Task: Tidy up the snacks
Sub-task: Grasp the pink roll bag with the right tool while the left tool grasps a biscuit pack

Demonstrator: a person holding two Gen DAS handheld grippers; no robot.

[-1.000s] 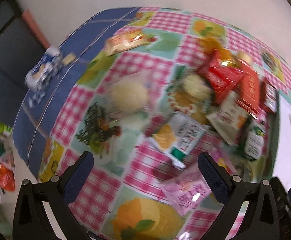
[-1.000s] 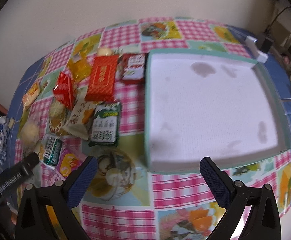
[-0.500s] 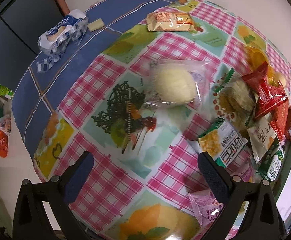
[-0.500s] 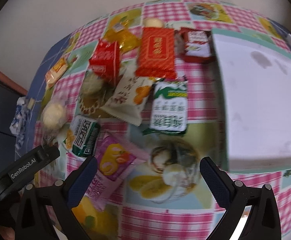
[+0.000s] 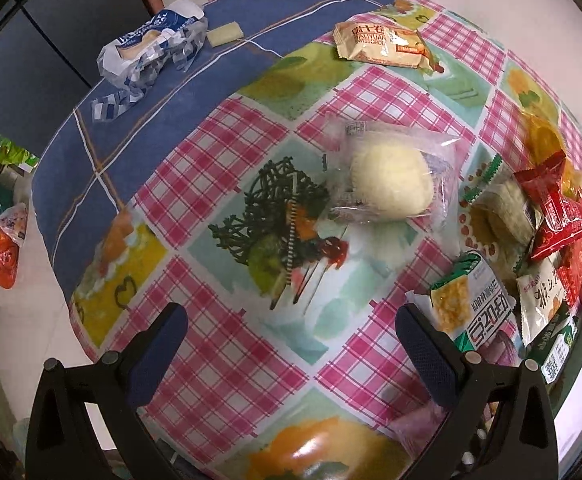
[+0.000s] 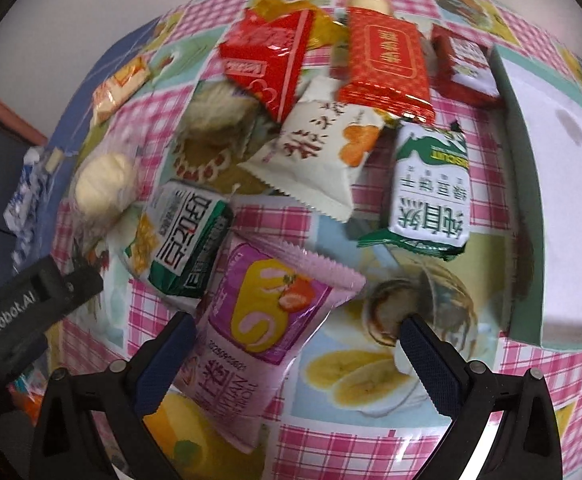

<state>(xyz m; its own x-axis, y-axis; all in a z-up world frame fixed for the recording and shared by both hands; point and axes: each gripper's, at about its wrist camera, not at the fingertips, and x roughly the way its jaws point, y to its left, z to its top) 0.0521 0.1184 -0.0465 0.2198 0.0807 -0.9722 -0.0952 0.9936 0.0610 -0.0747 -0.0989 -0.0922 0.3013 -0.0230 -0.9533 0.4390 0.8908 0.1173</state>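
Right gripper (image 6: 291, 344): jaws wide apart and empty, straddling the upper half of the pink roll-cake packet (image 6: 259, 332), which lies flat on the table (image 6: 371, 448). This placement suggests the packet is the intended first pick, being the nearest of the heap. Beyond it lie the green-and-white biscuit pack (image 6: 185, 248), the white pouch (image 6: 315, 152), the green sachet (image 6: 431, 192) and the red wrappers (image 6: 383, 64). At right stands the white tray (image 6: 527, 216), empty, presumably the destination.

Left gripper (image 5: 291, 340): jaws likewise apart, holding nothing, hovering over bare checked cloth. Ahead of it lies the clear-wrapped bun (image 5: 391, 180), apart from the heap; farther off, the tan wafer packet (image 5: 383, 42). The left gripper appears aimed at these outliers.
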